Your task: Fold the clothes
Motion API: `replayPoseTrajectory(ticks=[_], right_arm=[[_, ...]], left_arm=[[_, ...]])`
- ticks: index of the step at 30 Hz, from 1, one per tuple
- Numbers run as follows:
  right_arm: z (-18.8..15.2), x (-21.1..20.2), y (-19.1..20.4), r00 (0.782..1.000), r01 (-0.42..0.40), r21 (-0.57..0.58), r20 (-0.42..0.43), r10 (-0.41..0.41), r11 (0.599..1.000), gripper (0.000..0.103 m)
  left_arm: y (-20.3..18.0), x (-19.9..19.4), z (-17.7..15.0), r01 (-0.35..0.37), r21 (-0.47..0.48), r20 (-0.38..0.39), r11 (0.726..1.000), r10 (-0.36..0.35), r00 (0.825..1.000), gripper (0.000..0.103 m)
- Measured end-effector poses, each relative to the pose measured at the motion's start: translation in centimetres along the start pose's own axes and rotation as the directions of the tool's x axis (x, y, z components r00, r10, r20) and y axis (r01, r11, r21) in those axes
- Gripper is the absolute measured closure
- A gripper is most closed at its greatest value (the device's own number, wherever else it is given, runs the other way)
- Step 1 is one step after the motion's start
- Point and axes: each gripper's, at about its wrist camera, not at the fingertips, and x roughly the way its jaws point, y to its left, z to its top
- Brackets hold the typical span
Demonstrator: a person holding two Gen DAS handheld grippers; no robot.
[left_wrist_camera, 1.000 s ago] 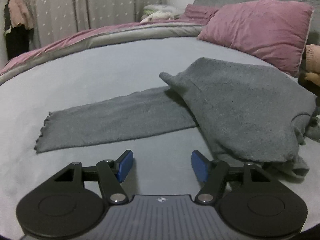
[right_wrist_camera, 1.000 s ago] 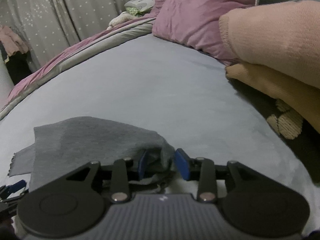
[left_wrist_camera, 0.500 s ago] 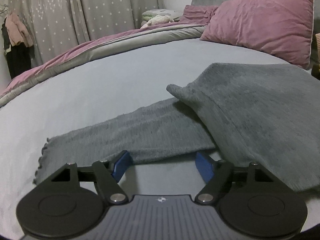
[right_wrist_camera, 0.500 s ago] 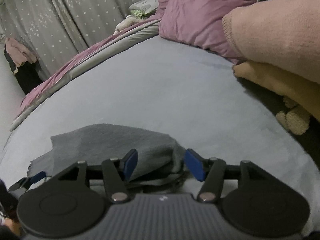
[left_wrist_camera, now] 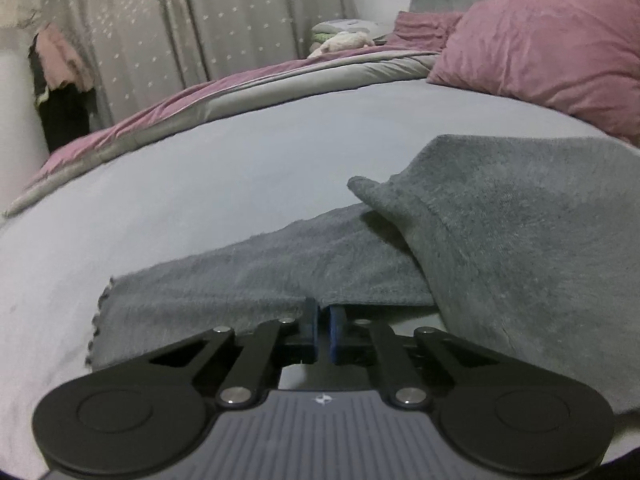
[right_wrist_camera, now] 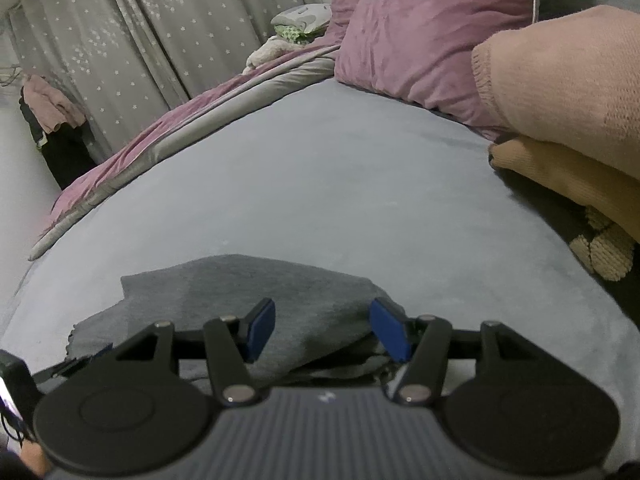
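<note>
Lying spread on the bed (left_wrist_camera: 240, 168), the grey sweater (left_wrist_camera: 540, 248) has its body partly doubled over and one sleeve (left_wrist_camera: 260, 276) stretched flat to the left. The left tongs (left_wrist_camera: 324, 330) are closed on the sleeve's near edge, so sleeve folding seems in hand. The right tongs (right_wrist_camera: 326, 330) hover open over the body; next, I judge, the sleeve must be carried across it.

The left hand-held gripper (left_wrist_camera: 324, 330) has its pads pressed together at the near edge of the grey sweater's sleeve (left_wrist_camera: 248, 280); whether fabric lies between them is hidden. To its right, the sweater's body (left_wrist_camera: 532, 248) is cut off by the picture's edge. Beneath the right hand-held gripper (right_wrist_camera: 322, 330), the sweater's near edge is covered.
</note>
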Motion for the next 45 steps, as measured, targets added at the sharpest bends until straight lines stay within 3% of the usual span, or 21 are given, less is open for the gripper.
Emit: replayPoseTrajectory(ticks=[11, 21, 33, 38, 45], right_arm=[[0.1, -0.6, -0.3, 1.000, -0.029, 0.022, 0.004, 0.029, 0.999, 0.048], [-0.5, -1.9, 0.5, 0.996, -0.085, 0.006, 0.000, 0.085, 0.996, 0.048], [-1.5, -3.6, 2.7, 0.993, -0.115, -0.064, 0.010, 0.116, 0.991, 0.047], [-1.8, -4.2, 3.1, 0.993, -0.114, -0.094, 0.013, 0.116, 0.989, 0.047], [-2.3, -4.7, 3.4, 0.993, -0.120, -0.113, -0.005, 0.120, 0.986, 0.044]], left_arm=[[3.1, -7.5, -2.9, -0.052, -0.180, -0.021, 0.982, 0.049, 0.999, 0.099], [7.1, -14.9, -6.0, -0.154, -0.314, -0.058, 0.937, 0.144, 0.988, 0.099], [9.1, -22.4, -8.1, -0.190, -0.381, -0.064, 0.905, 0.179, 0.982, 0.100], [9.8, -24.3, -8.3, -0.207, -0.385, -0.049, 0.899, 0.204, 0.978, 0.100], [11.6, -26.0, -8.7, -0.261, -0.425, -0.061, 0.867, 0.260, 0.964, 0.100]])
